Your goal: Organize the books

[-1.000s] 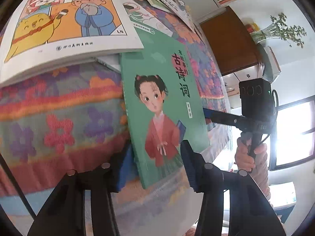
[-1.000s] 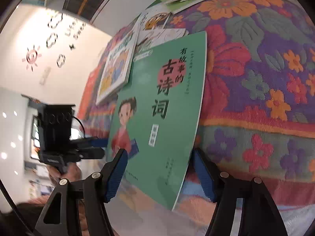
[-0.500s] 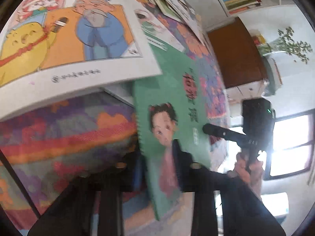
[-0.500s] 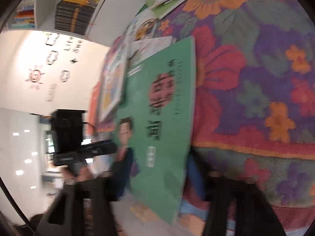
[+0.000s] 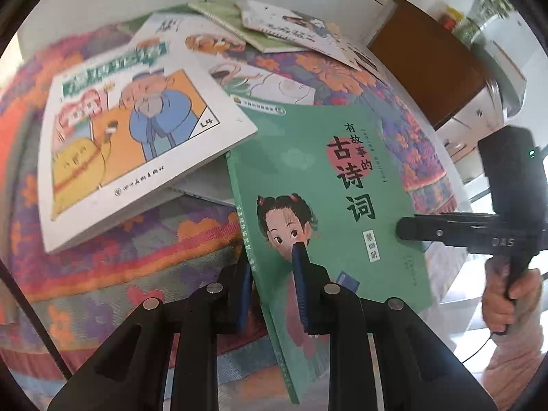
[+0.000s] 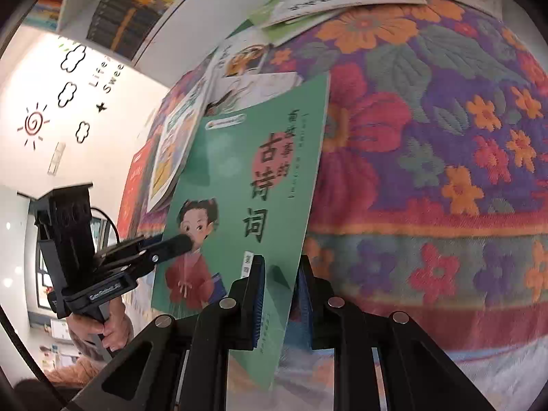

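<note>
A green book [image 5: 328, 185] with a drawn girl on its cover is lifted off the flowered tablecloth [image 5: 102, 260] at its near end. My left gripper [image 5: 272, 267] is shut on the book's spine edge, blue pads on both faces. My right gripper [image 6: 279, 274] is shut on the opposite long edge of the green book [image 6: 239, 185]. Each gripper shows in the other's view: the right gripper [image 5: 407, 229] at the right edge of the cover, the left gripper [image 6: 181, 241] over the girl's face.
A white cartoon book [image 5: 126, 130] overlaps the green book's far corner, with more books [image 5: 274, 24] scattered behind it on the cloth. A wooden cabinet [image 5: 428, 65] stands beyond the table. A bookshelf [image 6: 130, 10] hangs on the wall. The flowered cloth [image 6: 445, 137] spreads to the right.
Both grippers went from open around the green book's edges to shut on them. The book's near end has tilted up off the cloth and both views have risen.
</note>
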Demonstrator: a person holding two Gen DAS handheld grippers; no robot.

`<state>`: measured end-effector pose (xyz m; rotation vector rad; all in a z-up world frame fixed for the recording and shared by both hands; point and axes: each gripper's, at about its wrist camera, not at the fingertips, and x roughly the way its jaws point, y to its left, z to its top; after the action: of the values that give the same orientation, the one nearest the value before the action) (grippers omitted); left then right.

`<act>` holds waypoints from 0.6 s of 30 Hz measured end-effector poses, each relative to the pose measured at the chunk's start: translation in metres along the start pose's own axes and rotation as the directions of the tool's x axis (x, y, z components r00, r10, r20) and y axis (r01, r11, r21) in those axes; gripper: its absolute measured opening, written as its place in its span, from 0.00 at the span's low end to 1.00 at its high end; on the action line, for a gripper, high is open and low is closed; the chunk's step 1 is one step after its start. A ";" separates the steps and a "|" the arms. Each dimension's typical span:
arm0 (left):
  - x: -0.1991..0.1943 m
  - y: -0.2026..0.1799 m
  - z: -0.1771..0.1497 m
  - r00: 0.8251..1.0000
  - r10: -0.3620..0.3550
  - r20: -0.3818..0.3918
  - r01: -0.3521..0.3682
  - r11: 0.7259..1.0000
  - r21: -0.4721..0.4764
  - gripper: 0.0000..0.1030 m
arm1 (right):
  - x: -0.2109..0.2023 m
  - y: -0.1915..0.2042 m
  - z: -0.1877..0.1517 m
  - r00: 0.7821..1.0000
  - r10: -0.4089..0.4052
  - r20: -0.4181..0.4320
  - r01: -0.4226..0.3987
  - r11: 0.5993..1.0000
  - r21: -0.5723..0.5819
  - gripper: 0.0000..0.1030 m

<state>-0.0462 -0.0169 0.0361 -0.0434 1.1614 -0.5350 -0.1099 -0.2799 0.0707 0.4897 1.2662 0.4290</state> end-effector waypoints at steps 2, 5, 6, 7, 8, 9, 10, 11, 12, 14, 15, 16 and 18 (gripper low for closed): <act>-0.003 -0.005 -0.002 1.000 0.023 0.011 -0.024 0.999 0.028 0.19 | -0.003 0.008 -0.005 1.000 -0.010 0.004 0.010 1.000 -0.021 0.18; -0.008 -0.011 -0.007 0.999 0.028 0.020 -0.030 0.997 0.065 0.19 | -0.005 0.020 -0.007 1.000 -0.017 0.013 0.018 0.999 -0.040 0.18; -0.011 -0.014 -0.008 0.999 0.031 0.024 -0.032 0.997 0.075 0.19 | -0.006 0.023 -0.007 1.000 -0.019 0.018 0.019 0.999 -0.044 0.18; -0.012 -0.017 -0.010 0.999 0.033 0.029 -0.036 0.996 0.085 0.19 | -0.010 0.026 -0.010 0.999 -0.024 0.028 0.025 0.998 -0.050 0.18; -0.014 -0.020 -0.011 0.999 0.035 0.033 -0.038 0.995 0.094 0.19 | -0.013 0.028 -0.011 0.999 -0.028 0.034 0.030 0.998 -0.056 0.18; -0.016 -0.022 -0.012 0.999 0.031 0.039 -0.035 0.994 0.101 0.19 | -0.016 0.031 -0.013 0.999 -0.033 0.041 0.036 0.997 -0.061 0.19; -0.017 -0.024 -0.012 0.999 0.026 0.043 -0.030 0.994 0.102 0.19 | -0.017 0.033 -0.012 0.998 -0.034 0.044 0.036 0.997 -0.063 0.19; -0.019 -0.025 -0.013 0.999 0.020 0.046 -0.025 0.994 0.105 0.19 | -0.019 0.035 -0.014 0.998 -0.033 0.045 0.036 0.997 -0.064 0.18; -0.021 -0.028 -0.013 0.999 0.017 0.051 -0.022 0.994 0.111 0.19 | -0.020 0.037 -0.015 0.998 -0.036 0.047 0.039 0.997 -0.063 0.18; -0.023 -0.032 -0.015 0.998 0.020 0.062 -0.027 0.992 0.121 0.19 | -0.022 0.041 -0.019 0.998 -0.046 0.051 0.049 0.996 -0.068 0.18; -0.024 -0.035 -0.016 0.998 0.020 0.065 -0.028 0.992 0.123 0.19 | -0.023 0.043 -0.020 0.997 -0.049 0.053 0.053 0.996 -0.072 0.18; -0.025 -0.036 -0.017 0.998 0.018 0.066 -0.027 0.992 0.125 0.19 | -0.024 0.044 -0.021 0.997 -0.053 0.057 0.057 0.996 -0.072 0.18; -0.028 -0.036 -0.019 0.998 0.009 0.070 -0.017 0.992 0.123 0.19 | -0.026 0.048 -0.025 0.996 -0.061 0.068 0.066 0.995 -0.075 0.18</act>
<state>-0.0846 -0.0322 0.0636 0.0521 1.0581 -0.5888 -0.1421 -0.2528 0.1129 0.3938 1.1940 0.4040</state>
